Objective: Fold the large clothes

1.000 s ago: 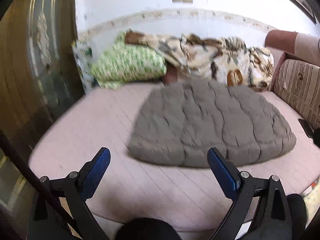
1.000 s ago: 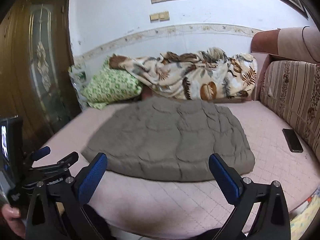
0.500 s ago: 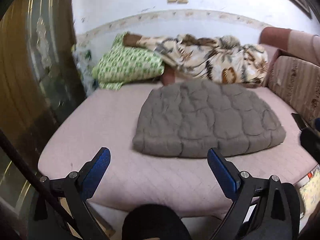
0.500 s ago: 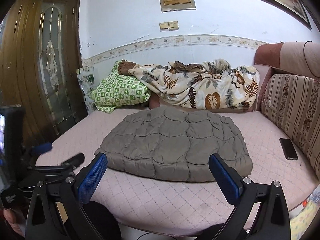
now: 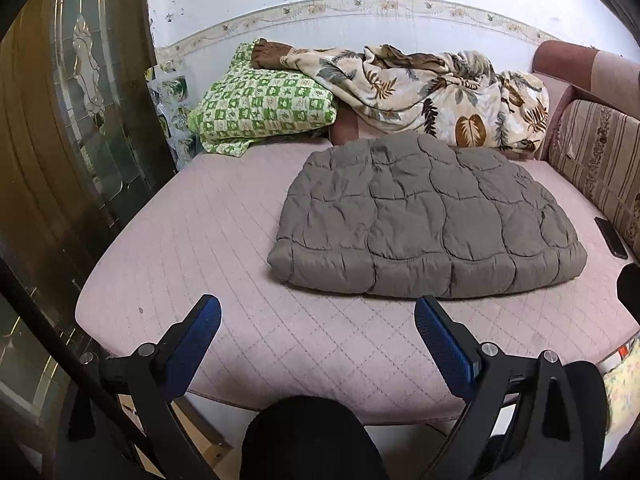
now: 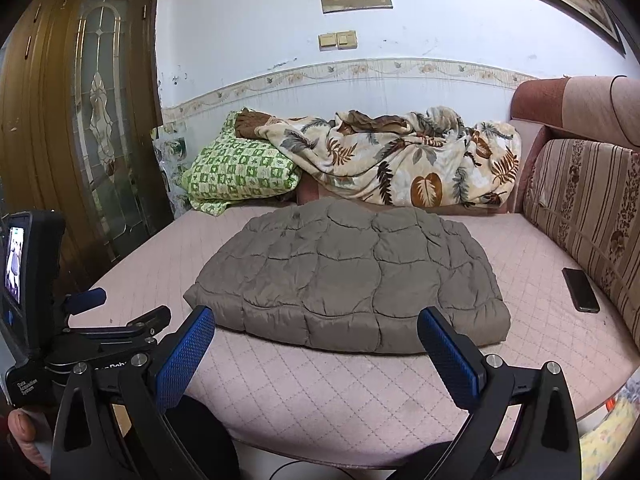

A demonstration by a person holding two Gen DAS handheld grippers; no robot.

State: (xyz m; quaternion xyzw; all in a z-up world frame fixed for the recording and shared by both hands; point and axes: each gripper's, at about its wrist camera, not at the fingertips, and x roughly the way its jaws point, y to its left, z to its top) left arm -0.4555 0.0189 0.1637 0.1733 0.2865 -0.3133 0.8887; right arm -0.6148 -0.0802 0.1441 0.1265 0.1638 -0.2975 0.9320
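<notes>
A grey-brown quilted garment [image 5: 428, 220] lies folded into a thick flat bundle on the pink mattress [image 5: 200, 248]; it also shows in the right wrist view [image 6: 352, 280]. My left gripper [image 5: 316, 320] is open and empty, held back over the mattress's front edge, well short of the bundle. My right gripper [image 6: 316, 332] is open and empty, also near the front edge, just short of the bundle's near side. The left gripper's body [image 6: 84, 324] shows at the left of the right wrist view.
A green checked pillow [image 5: 260, 104] and a leaf-patterned blanket [image 5: 432, 92] lie against the back wall. A striped sofa cushion [image 6: 588, 216] lines the right side, with a black phone [image 6: 582, 290] beside it. A wooden glass-panelled door [image 6: 96, 128] stands at the left.
Both grippers have pulled back and away from the folded garment, which now looks smaller and farther. Both stay open and empty. The garment has not moved.
</notes>
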